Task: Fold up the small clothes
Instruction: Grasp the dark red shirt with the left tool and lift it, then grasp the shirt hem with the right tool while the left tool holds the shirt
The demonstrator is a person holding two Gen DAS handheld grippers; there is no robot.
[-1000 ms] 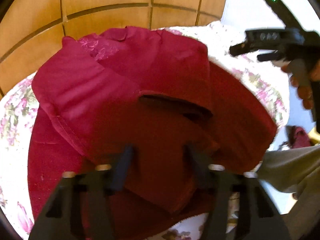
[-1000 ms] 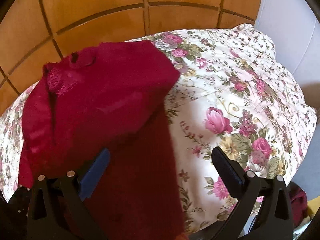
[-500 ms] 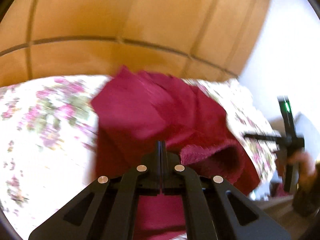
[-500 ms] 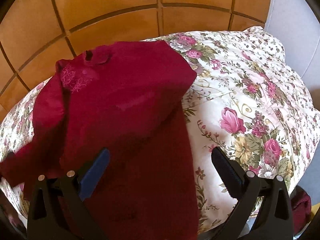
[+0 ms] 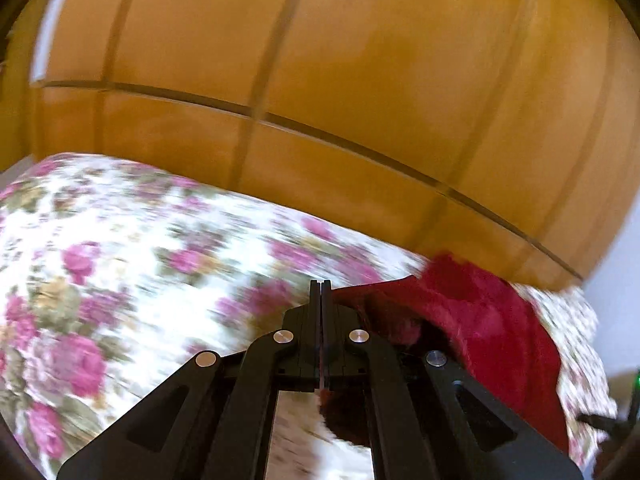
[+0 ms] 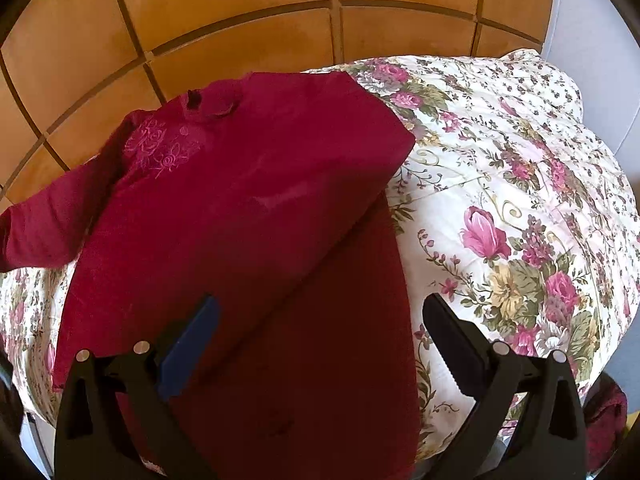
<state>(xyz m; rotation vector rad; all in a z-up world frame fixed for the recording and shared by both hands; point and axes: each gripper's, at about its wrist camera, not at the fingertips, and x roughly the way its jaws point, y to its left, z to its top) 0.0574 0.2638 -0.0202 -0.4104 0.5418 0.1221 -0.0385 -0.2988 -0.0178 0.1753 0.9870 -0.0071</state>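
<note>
A flowered bedspread (image 6: 520, 184) is spread ahead of both grippers, backed by a wooden headboard (image 6: 240, 36). On it a dark red top (image 6: 240, 208) is laid out, straight in front of the right gripper (image 6: 320, 324) and stretching beneath it. The far side edge is seen folded in diagonally across the body, so one fold is judged done. The other sleeve (image 6: 44, 228) is stretched out sideways, off to the far left of the right gripper, and is not yet folded in. The right gripper is held wide open above the cloth, nothing between its jaws. The left gripper (image 5: 321, 296) is clamped shut on a thin edge of red fabric, the top bunched just to its right. The sleeve fold and the final halving are judged left to do.
</note>
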